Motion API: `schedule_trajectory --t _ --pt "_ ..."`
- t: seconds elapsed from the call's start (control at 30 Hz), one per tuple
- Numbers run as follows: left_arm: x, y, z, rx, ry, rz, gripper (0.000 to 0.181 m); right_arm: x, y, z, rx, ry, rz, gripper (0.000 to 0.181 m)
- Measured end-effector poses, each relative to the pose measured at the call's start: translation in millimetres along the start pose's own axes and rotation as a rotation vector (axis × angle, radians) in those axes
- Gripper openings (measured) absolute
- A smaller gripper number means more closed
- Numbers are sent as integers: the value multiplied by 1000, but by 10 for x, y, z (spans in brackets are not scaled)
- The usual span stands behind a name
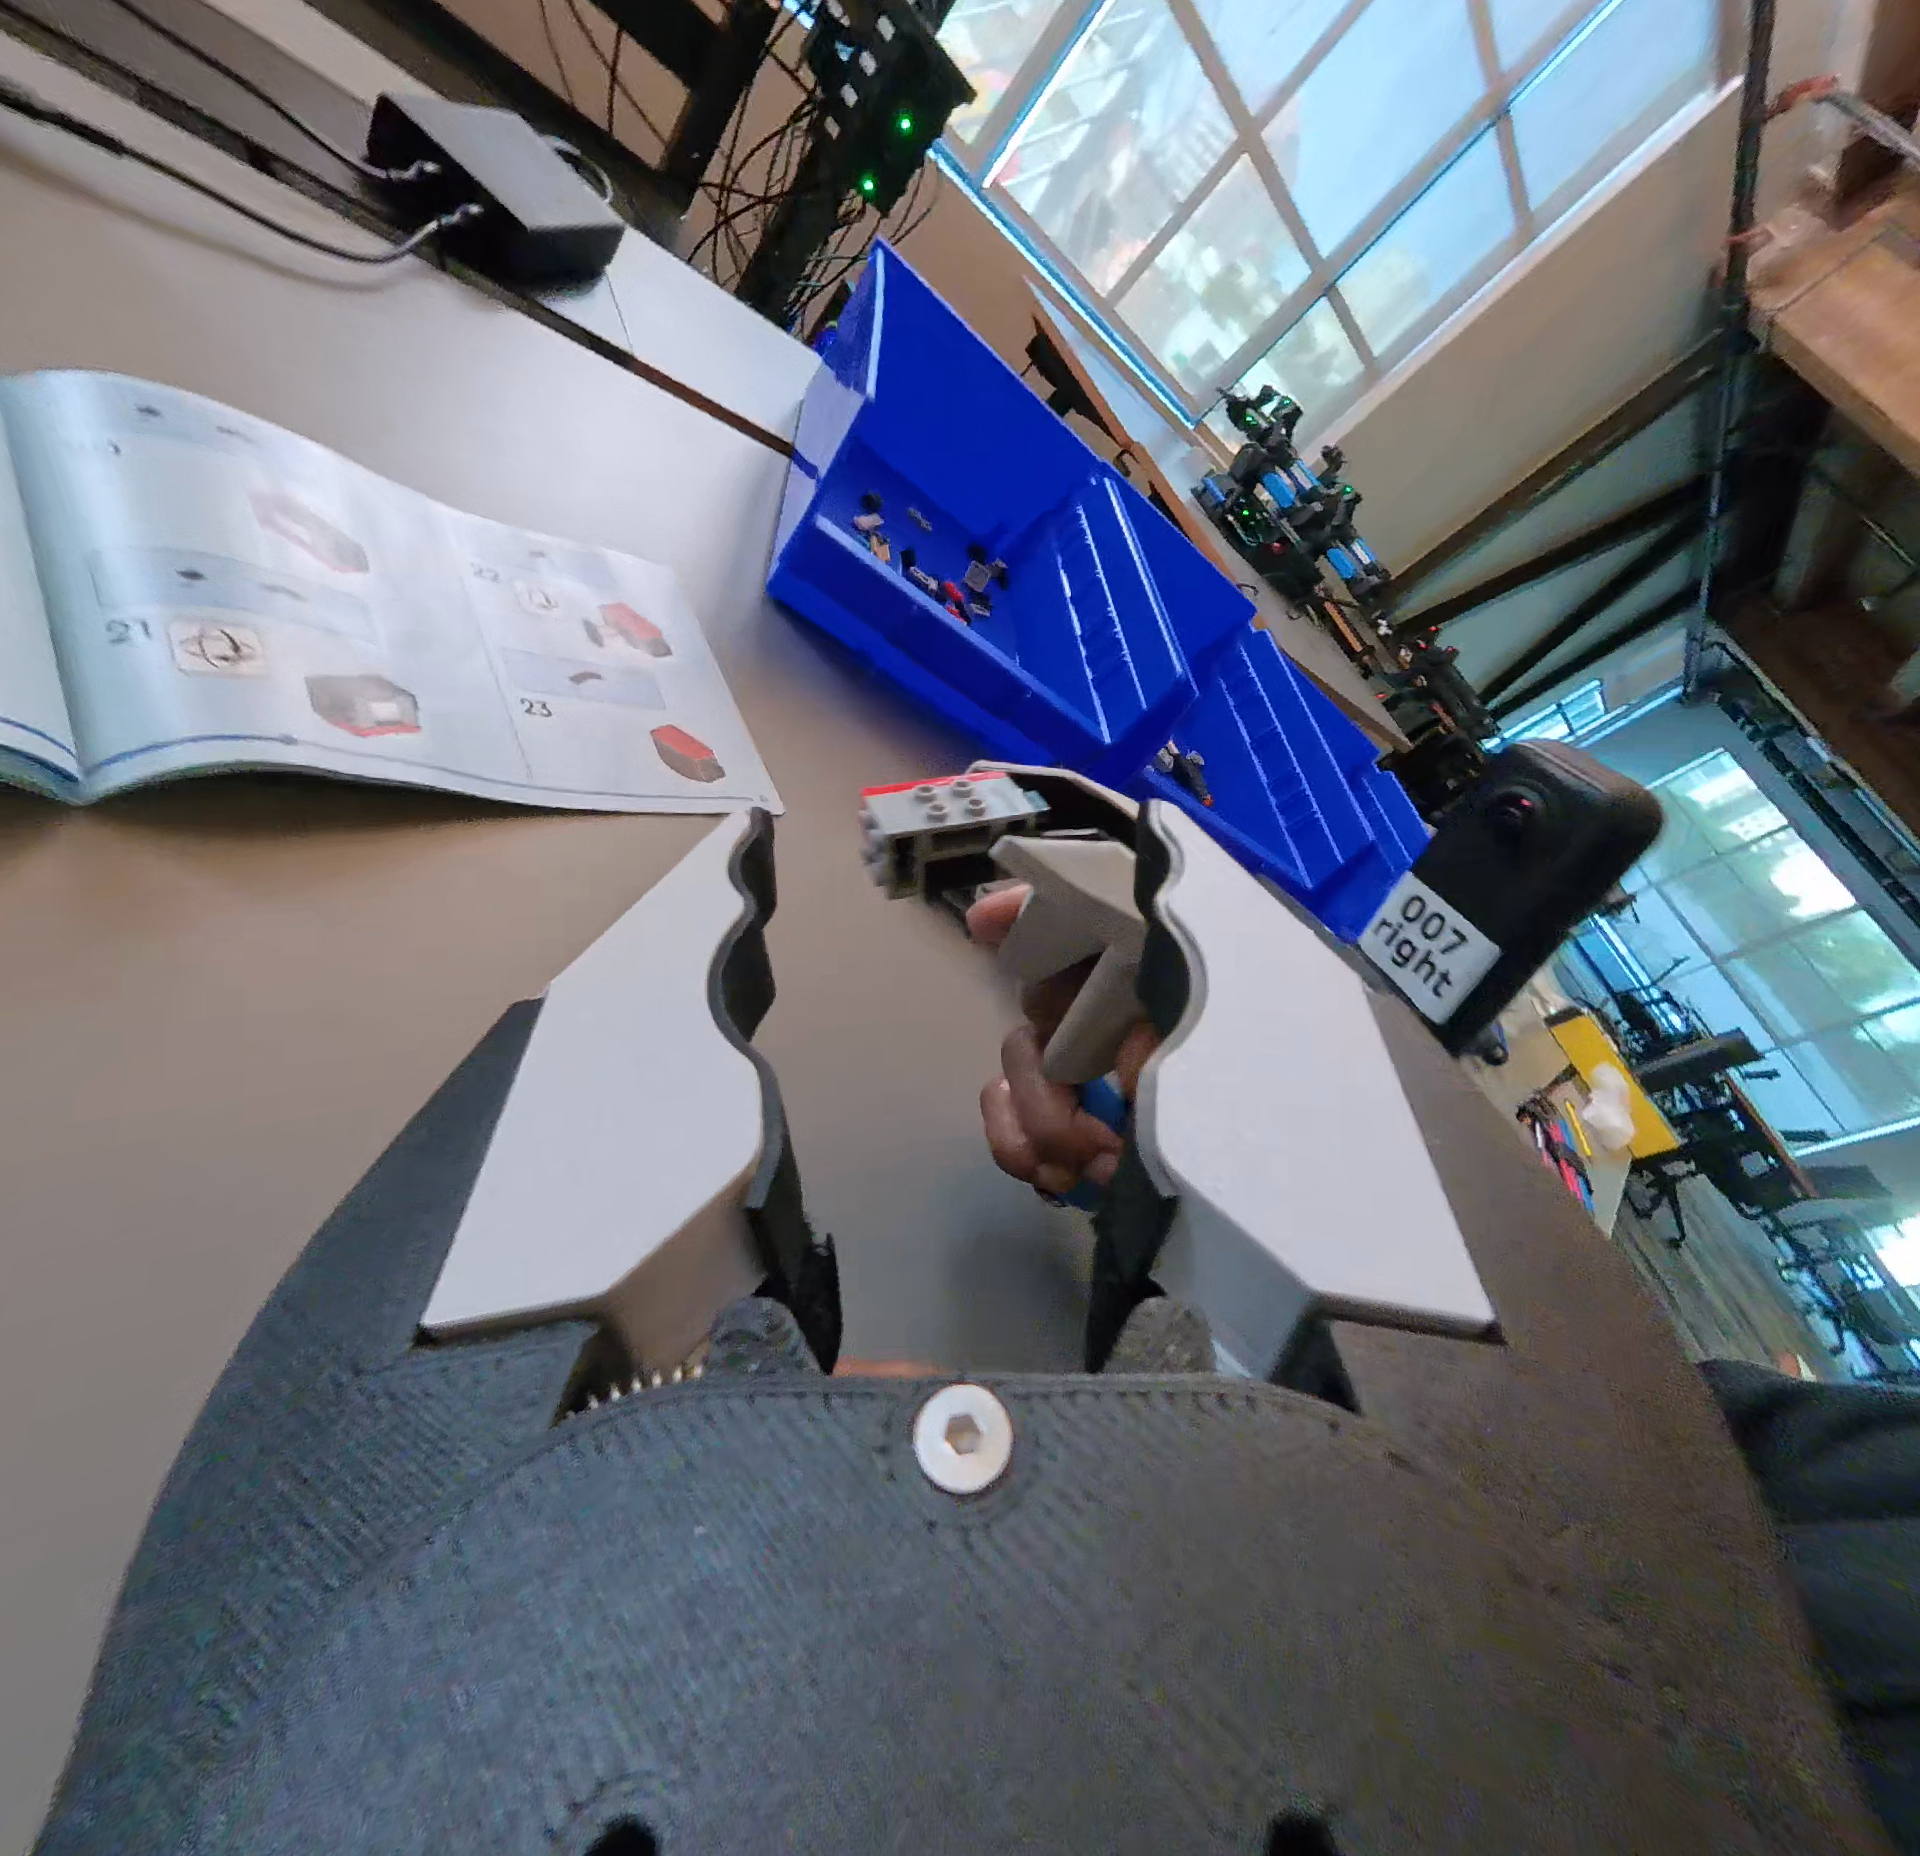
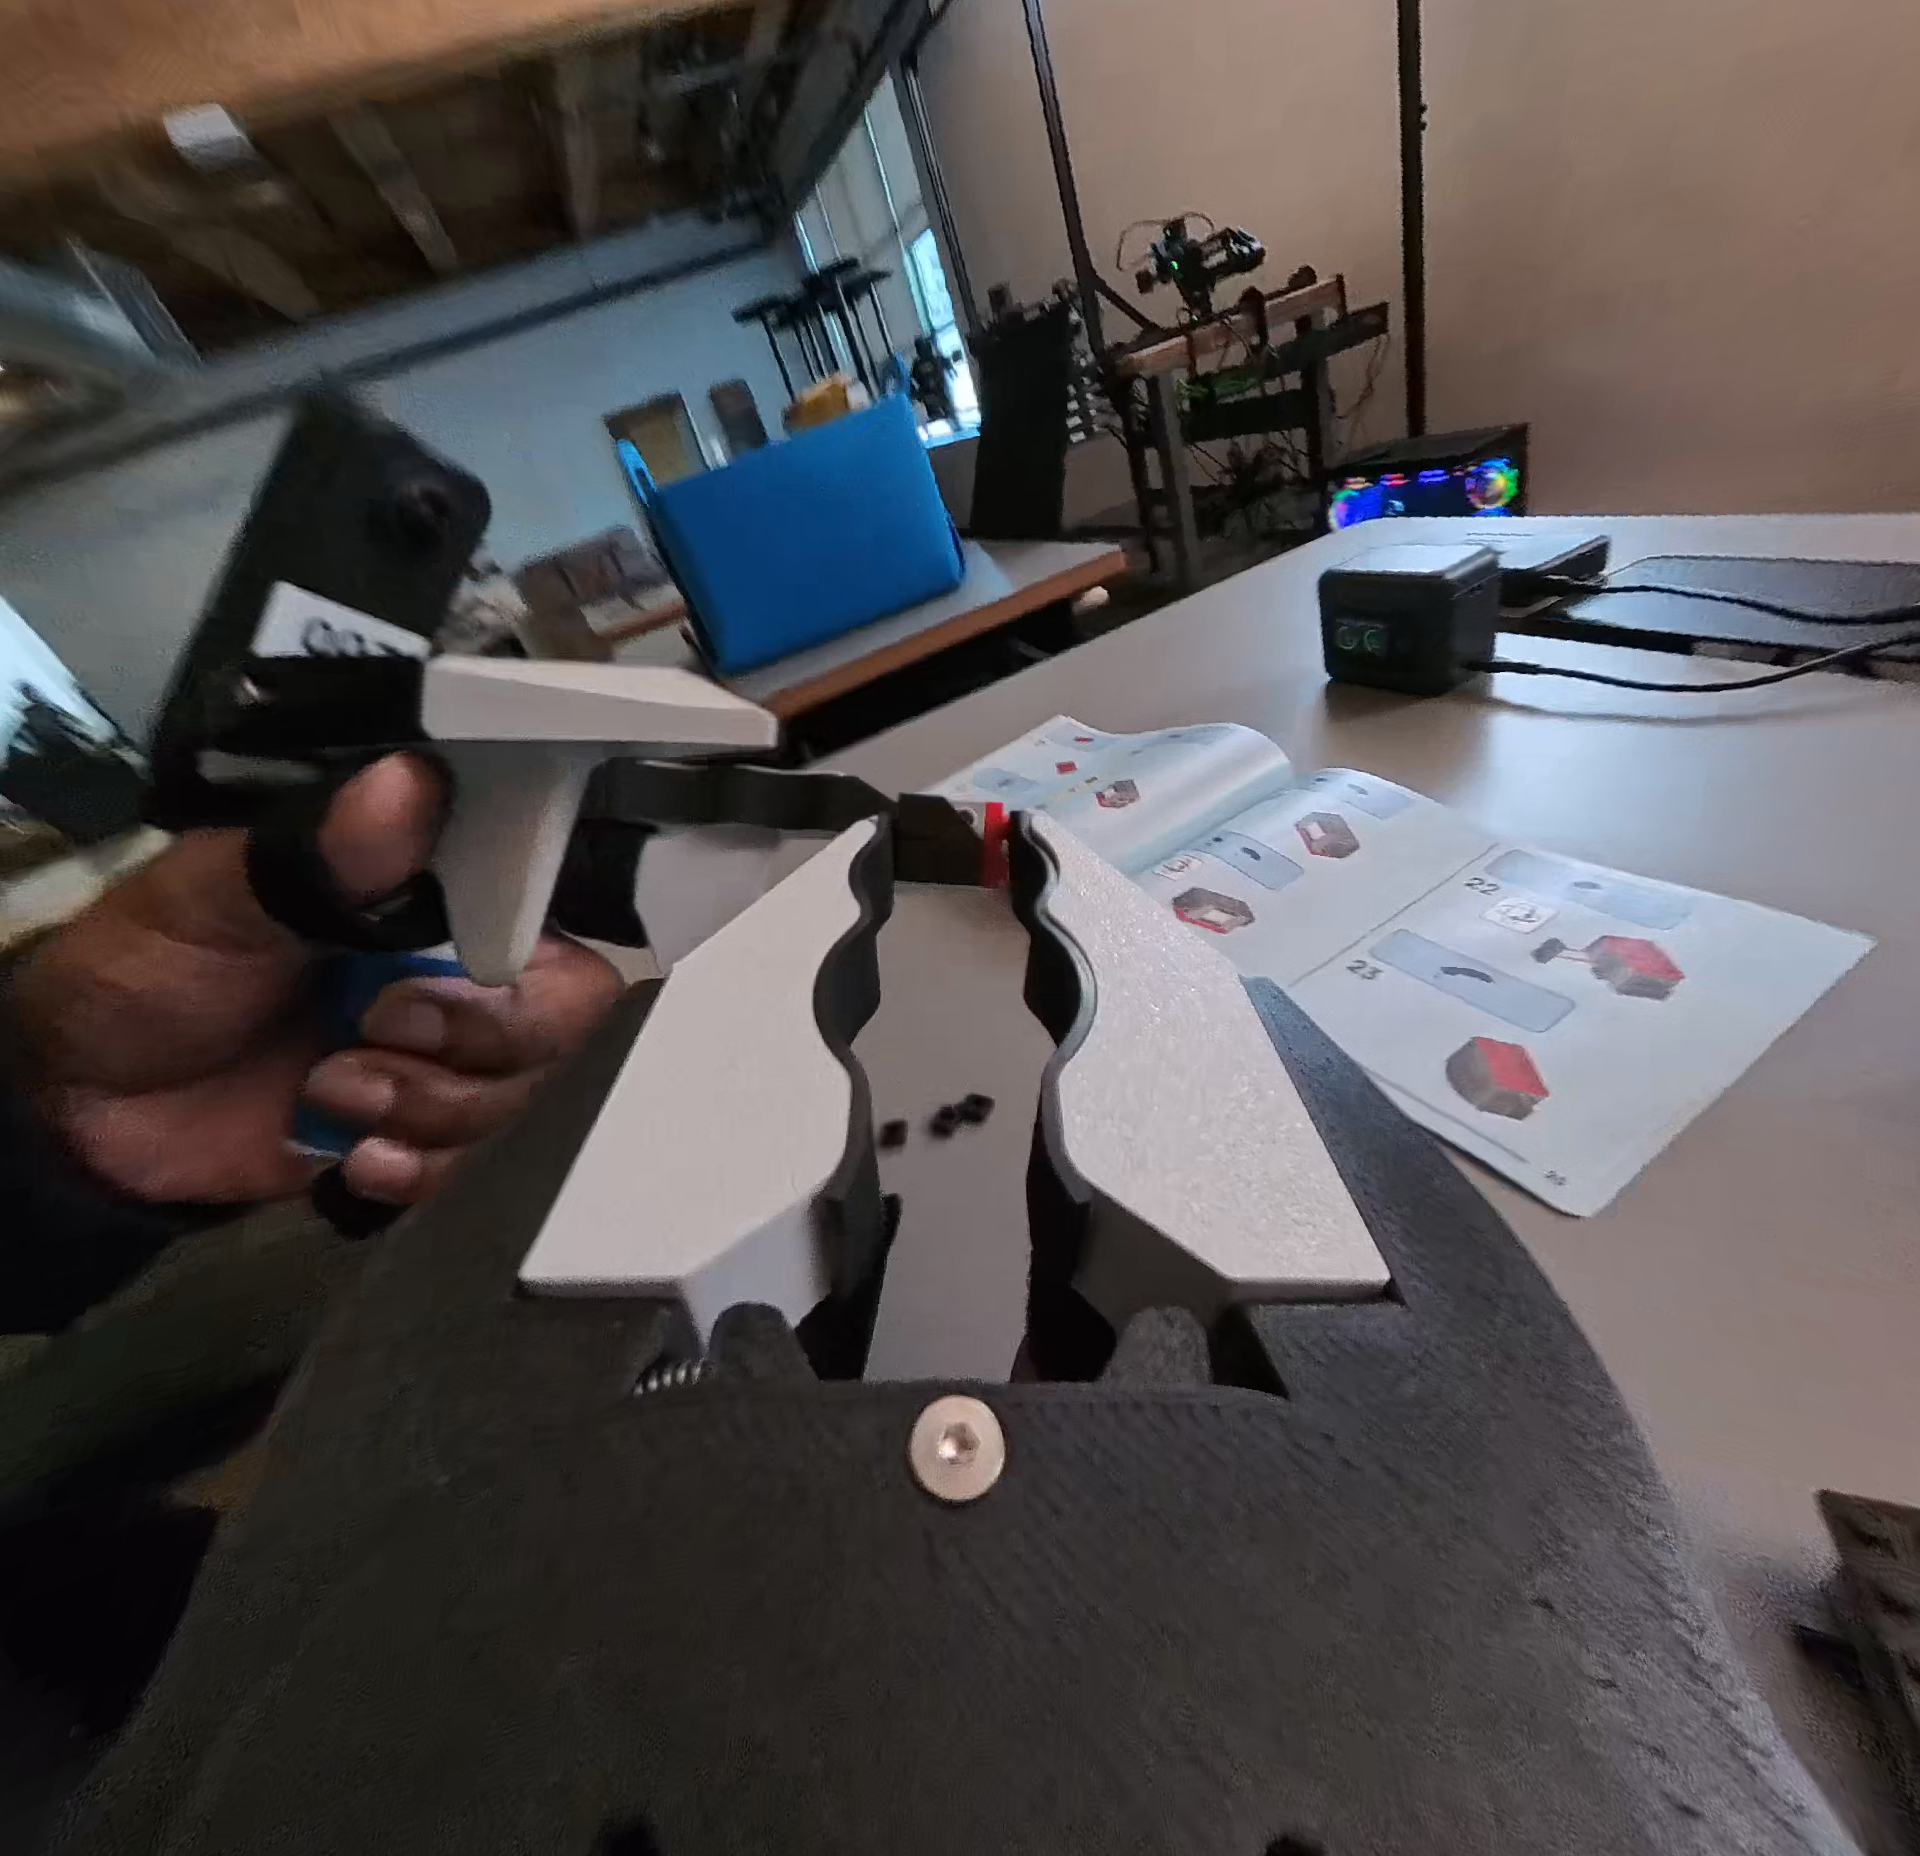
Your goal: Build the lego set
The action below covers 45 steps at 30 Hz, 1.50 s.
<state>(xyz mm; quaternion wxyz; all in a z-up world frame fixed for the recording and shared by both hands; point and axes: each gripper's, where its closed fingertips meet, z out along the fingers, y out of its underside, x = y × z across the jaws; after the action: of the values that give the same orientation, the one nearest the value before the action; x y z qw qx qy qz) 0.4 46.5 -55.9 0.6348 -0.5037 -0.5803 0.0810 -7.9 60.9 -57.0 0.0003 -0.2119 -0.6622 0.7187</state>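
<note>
A small lego assembly point(image 1: 940, 824), grey with a red layer and black parts, hangs above the table. My right gripper point(image 2: 954, 838) is shut on it point(image 2: 966, 845); it shows from the side in the left wrist view point(image 1: 995, 811). My left gripper point(image 1: 958, 827) is open and empty, and the assembly sits just beyond its tips, between them. In the right wrist view the left gripper point(image 2: 862, 798) comes in from the left, one black pad reaching to the assembly. A few small black pieces point(image 2: 940, 1120) lie on the table under my right gripper.
An open instruction booklet point(image 1: 364, 611) point(image 2: 1455, 923) lies on the grey table point(image 1: 260, 975). Blue bins point(image 1: 987, 580) with several small loose pieces stand behind the assembly. A black box with cables point(image 2: 1408, 611) sits at the far edge. A hand point(image 2: 208, 1027) holds the left gripper.
</note>
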Motion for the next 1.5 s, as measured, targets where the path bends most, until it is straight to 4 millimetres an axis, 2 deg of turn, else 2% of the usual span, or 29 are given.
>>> schedule_trajectory --t 0.1,0.27,0.33,0.43,0.57,0.73,0.97,1.33,1.5 --pt "4 -83 -105 17 74 -11 77 -42 -150 -76 108 -91 141 22" --pt "325 -219 -160 154 456 -209 71 -72 -448 -248 354 -296 486 21" --pt "383 -210 -140 222 522 -187 70 -99 -507 -306 411 -346 536 22" --pt "453 -127 -122 275 579 -146 69 -129 -483 -344 447 -366 564 22" --pt "466 -35 -126 295 555 -70 66 -218 -460 -327 474 -437 635 22" --pt "374 -114 -238 351 465 50 58 -279 -427 -225 508 -493 709 22" --pt "187 -151 -289 387 414 34 50 -395 -287 15 513 -508 788 22" --pt "198 -160 -322 408 394 64 42 -424 -163 171 496 -492 834 22" --pt "180 -184 -350 438 380 74 22 -460 -131 222 466 -502 839 22"
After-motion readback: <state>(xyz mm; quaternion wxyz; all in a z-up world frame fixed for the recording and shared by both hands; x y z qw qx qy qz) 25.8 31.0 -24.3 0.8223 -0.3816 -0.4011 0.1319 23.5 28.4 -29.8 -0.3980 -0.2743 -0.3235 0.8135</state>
